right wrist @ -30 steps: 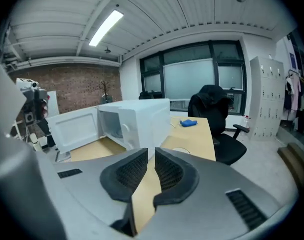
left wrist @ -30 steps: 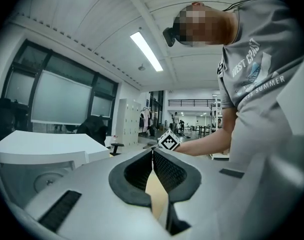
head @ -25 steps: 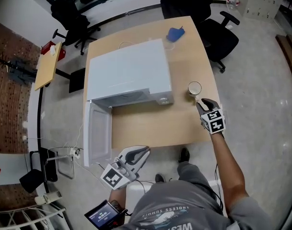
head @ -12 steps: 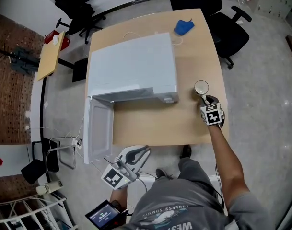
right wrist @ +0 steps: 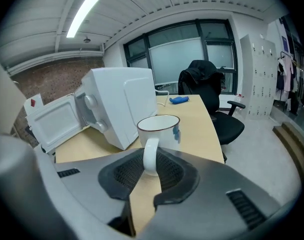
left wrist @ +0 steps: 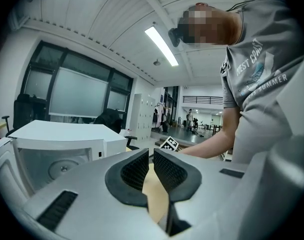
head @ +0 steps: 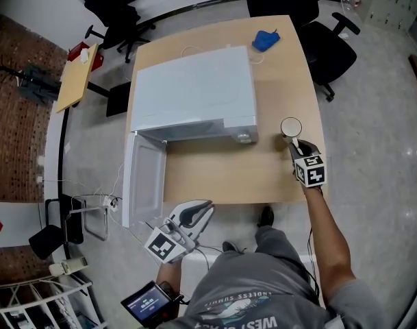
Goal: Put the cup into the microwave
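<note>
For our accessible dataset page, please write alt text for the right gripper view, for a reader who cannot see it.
A white cup stands on a wooden table, its handle between the closing jaws of the right hand-held gripper, not yet pinched. To its left a white microwave stands with its door open.

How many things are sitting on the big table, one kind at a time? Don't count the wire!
Microwave: 1
Cup: 1
Blue thing: 1
Total: 3
</note>
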`<state>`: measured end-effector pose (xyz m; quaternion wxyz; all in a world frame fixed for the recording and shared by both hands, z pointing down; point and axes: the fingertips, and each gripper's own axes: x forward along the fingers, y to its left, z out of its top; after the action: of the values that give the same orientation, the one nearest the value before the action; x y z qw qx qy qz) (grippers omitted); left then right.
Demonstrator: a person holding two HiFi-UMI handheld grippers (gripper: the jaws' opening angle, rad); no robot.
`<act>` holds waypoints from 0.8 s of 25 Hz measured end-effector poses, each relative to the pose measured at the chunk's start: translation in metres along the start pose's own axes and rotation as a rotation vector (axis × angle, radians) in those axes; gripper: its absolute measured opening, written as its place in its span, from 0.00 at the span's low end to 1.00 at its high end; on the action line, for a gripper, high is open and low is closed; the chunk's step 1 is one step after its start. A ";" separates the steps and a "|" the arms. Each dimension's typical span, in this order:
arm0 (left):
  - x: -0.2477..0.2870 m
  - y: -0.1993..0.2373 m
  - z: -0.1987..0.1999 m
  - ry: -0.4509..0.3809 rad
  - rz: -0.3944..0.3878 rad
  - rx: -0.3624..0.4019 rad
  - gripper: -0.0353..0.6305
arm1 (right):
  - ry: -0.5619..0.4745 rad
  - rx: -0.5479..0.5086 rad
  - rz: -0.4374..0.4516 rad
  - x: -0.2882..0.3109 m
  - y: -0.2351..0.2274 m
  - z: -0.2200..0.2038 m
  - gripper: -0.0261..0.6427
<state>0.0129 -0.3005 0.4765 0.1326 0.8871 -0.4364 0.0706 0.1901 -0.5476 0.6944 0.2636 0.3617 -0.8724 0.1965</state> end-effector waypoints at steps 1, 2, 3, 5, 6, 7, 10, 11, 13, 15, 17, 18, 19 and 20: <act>-0.003 -0.001 0.001 -0.003 0.001 0.003 0.09 | -0.015 -0.006 0.008 -0.011 0.007 0.005 0.15; -0.006 -0.003 0.003 -0.007 0.001 0.007 0.09 | -0.032 -0.013 0.016 -0.022 0.014 0.010 0.15; -0.010 -0.004 0.004 -0.012 0.001 0.013 0.09 | -0.051 -0.023 0.025 -0.033 0.023 0.016 0.15; -0.018 -0.006 0.007 -0.026 -0.004 0.028 0.09 | -0.091 -0.043 0.040 -0.056 0.041 0.032 0.15; -0.022 -0.007 0.008 -0.036 -0.010 0.035 0.09 | -0.110 -0.053 0.048 -0.068 0.052 0.039 0.15; -0.027 -0.008 0.009 -0.048 -0.017 0.043 0.09 | -0.129 -0.063 0.056 -0.080 0.064 0.047 0.15; -0.044 -0.011 0.009 -0.083 -0.045 0.068 0.09 | -0.185 -0.082 0.086 -0.119 0.105 0.068 0.15; -0.051 -0.012 0.010 -0.090 -0.052 0.069 0.09 | -0.204 -0.080 0.098 -0.132 0.120 0.075 0.15; -0.068 -0.013 0.013 -0.097 -0.061 0.072 0.09 | -0.241 -0.078 0.120 -0.159 0.153 0.088 0.15; -0.086 -0.012 0.017 -0.110 -0.068 0.075 0.09 | -0.270 -0.089 0.144 -0.183 0.188 0.101 0.15; -0.106 -0.009 0.022 -0.130 -0.076 0.077 0.09 | -0.292 -0.106 0.170 -0.203 0.226 0.111 0.15; -0.116 -0.008 0.023 -0.137 -0.080 0.081 0.09 | -0.300 -0.115 0.183 -0.212 0.245 0.116 0.15; -0.126 -0.006 0.023 -0.141 -0.084 0.088 0.09 | -0.308 -0.122 0.198 -0.219 0.263 0.119 0.15; -0.135 -0.004 0.024 -0.144 -0.086 0.095 0.09 | -0.315 -0.128 0.214 -0.227 0.281 0.123 0.15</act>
<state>-0.0660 -0.2035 0.4200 0.0617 0.9131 -0.4024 0.0214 0.0802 -0.3075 0.4189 0.1240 0.2758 -0.9470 0.1087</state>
